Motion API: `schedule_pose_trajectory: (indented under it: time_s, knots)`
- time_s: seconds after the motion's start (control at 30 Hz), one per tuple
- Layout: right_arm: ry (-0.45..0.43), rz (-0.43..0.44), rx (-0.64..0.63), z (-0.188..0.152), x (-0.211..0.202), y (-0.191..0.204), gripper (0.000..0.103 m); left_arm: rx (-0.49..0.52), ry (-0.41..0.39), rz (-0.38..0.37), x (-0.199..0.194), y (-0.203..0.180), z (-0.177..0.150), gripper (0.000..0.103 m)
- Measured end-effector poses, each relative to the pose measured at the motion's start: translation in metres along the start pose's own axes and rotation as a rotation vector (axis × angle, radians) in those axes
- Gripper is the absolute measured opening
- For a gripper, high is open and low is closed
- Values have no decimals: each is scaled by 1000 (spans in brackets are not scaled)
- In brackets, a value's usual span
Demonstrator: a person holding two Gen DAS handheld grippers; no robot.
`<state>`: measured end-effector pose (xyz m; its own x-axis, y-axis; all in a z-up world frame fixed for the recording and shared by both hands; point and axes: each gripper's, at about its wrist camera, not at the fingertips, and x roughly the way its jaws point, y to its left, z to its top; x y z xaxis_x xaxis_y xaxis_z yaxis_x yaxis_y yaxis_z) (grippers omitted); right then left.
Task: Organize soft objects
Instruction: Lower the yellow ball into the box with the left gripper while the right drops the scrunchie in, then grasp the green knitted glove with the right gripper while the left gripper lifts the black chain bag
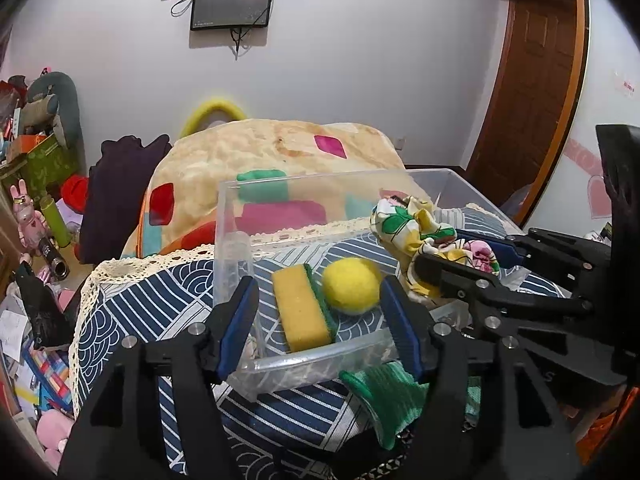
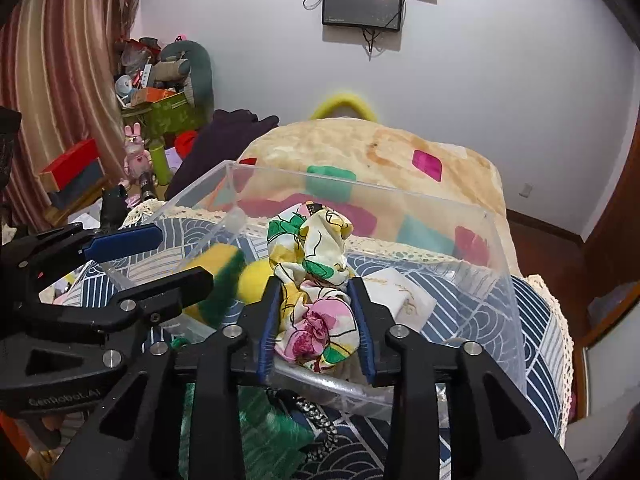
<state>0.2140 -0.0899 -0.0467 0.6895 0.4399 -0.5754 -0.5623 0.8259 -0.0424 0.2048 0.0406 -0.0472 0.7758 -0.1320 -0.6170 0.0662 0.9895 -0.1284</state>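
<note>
A clear plastic box [image 1: 320, 354] stands on a blue patterned cloth. Inside lie a yellow-green sponge [image 1: 302, 306] and a yellow felt ball [image 1: 352, 286]. My left gripper [image 1: 318, 320] is open and empty, its fingers straddling the box's near wall. My right gripper [image 2: 316, 322] is shut on a floral cloth [image 2: 316, 280] and holds it above the box [image 2: 508, 288]; it also shows in the left wrist view [image 1: 460, 256] with the cloth [image 1: 416, 224]. A green glove [image 1: 388, 398] lies in front of the box. A white item [image 2: 404, 300] sits in the box.
A large patterned cushion [image 1: 280, 152] rises behind the box. A chain [image 2: 320, 420] lies by the glove. Cluttered toys and boxes [image 1: 36, 184] fill the left side. A wooden door [image 1: 532, 80] is at right. A screen [image 1: 232, 2] hangs on the wall.
</note>
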Motion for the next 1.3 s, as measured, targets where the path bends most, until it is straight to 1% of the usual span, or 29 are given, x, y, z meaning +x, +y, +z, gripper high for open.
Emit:
schedule_pose_trajectory:
  time_s: [0.1,0.17,0.23,0.3,0.37,0.43,0.5,0.63,0.7,0.87,1.13,1.3]
  knots:
    - [-14,3,-6,-1,-7,1,36,-5,-14,3,-7,1,0,65]
    - [-33,-3,-12,-1,-15,2,42,-9,-23,9,-13,2,0,66]
    - [-49,-3,-17,0,-20,1,46,-12,-32,17,-20,4,0,67]
    - [-77,-12,-21,0,-29,1,49,-13,-38,22,-25,7,0,67]
    - [-109,-17,-29,0,-40,3,55,-13,-52,30,-33,8,0,67]
    - [-136,-19,-35,0,-48,5,57,-13,-64,35,-40,8,-1,67]
    - [-158,-20,-43,0,-57,7,57,-11,-76,38,-48,8,-3,71]
    - [-172,0,-47,-4,-65,10,64,4,-88,51,-62,8,-10,71]
    - [-178,0,-45,-8,-68,10,65,11,-92,55,-68,8,-14,72]
    - [-156,22,-36,-20,-65,12,65,23,-89,61,-77,7,-27,72]
    - [-47,91,-26,-42,-40,18,65,27,-32,46,-73,6,-54,72]
    - [6,81,-47,-56,-23,22,64,8,-2,29,-68,7,-64,72]
